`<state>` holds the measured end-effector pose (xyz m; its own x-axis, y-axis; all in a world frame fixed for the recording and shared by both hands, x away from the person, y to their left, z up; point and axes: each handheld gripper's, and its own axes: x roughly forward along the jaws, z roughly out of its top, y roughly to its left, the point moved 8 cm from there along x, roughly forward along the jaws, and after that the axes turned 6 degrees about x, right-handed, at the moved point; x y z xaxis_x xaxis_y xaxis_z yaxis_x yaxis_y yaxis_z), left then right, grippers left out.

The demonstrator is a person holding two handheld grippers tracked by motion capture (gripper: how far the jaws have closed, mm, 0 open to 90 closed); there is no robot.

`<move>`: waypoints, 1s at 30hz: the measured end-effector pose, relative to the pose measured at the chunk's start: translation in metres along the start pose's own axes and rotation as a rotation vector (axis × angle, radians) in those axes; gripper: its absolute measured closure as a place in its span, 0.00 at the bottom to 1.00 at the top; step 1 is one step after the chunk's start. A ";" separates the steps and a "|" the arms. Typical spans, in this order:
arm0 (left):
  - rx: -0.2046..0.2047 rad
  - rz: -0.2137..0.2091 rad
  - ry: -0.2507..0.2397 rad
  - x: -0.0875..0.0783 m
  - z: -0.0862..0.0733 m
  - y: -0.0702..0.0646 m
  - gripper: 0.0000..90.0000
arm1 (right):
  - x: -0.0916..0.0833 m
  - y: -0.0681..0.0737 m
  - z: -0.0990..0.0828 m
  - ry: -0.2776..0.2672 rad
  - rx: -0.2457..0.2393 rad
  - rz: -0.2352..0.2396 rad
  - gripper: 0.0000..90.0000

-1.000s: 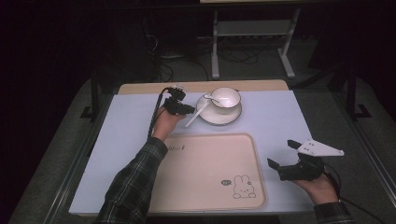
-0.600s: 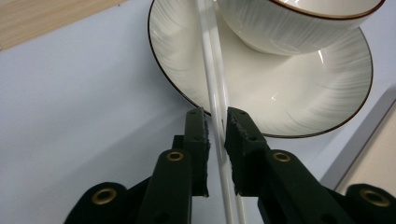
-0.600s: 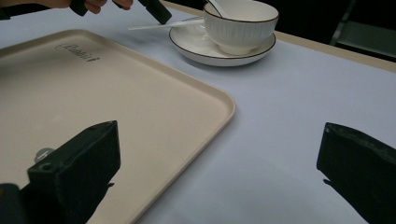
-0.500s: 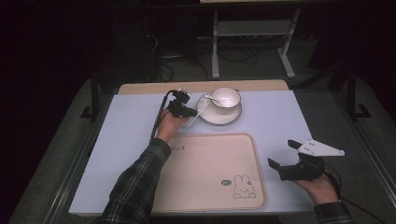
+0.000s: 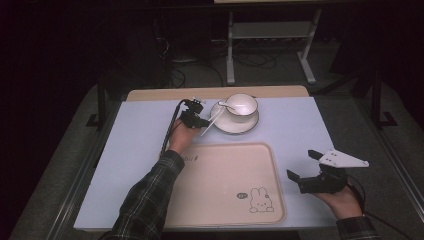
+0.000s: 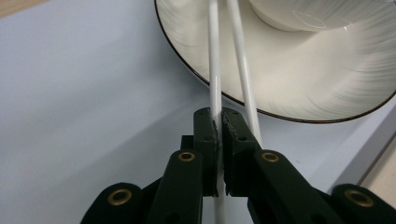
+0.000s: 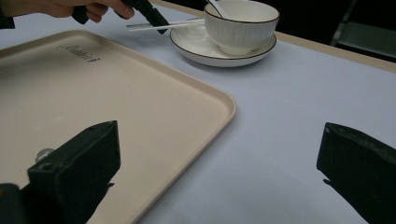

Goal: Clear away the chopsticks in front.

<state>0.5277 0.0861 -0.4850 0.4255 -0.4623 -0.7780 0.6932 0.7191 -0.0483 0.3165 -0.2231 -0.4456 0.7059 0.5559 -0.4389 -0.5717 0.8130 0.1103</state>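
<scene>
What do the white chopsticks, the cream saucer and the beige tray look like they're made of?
The pair of thin white chopsticks: probably plastic or melamine, smooth and evenly glossy. The round cream saucer with a dark rim line: looks like glazed ceramic, with fine ribbing and soft highlights. The beige rectangular tray with a printed rabbit: likely moulded plastic, matte, with rounded corners and a raised lip.

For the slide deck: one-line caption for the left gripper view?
Left gripper shut on one of two white chopsticks that lean on the rim of a white saucer.
</scene>
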 end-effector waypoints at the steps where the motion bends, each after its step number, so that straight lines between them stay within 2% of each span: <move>1: -0.002 0.003 -0.001 0.000 0.000 0.000 0.94 | 0.000 0.000 0.000 0.000 -0.001 0.000 0.00; 6: -0.013 0.017 -0.038 -0.010 0.005 0.003 0.95 | 0.000 0.000 0.000 0.000 0.001 0.000 0.00; 9: -0.013 0.018 -0.043 -0.015 0.005 0.005 0.95 | 0.000 0.000 0.000 -0.001 0.002 0.000 0.00; 13: -0.028 -0.004 -0.061 -0.026 0.003 0.007 0.95 | 0.000 0.000 0.000 0.001 0.000 0.001 0.00; 15: -0.022 -0.006 -0.062 -0.032 0.001 0.008 0.95 | 0.000 0.000 0.000 0.000 0.002 0.000 0.00; 21: -0.024 -0.013 -0.078 -0.053 -0.010 0.011 0.95 | 0.000 0.000 0.000 0.001 0.001 -0.001 0.00; 30: -0.051 -0.010 -0.109 -0.087 -0.040 0.016 0.95 | 0.001 0.001 0.000 0.003 0.001 -0.002 0.00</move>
<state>0.4780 0.1587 -0.4432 0.4814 -0.5215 -0.7045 0.6687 0.7381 -0.0896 0.3167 -0.2220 -0.4460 0.7058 0.5540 -0.4415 -0.5698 0.8143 0.1107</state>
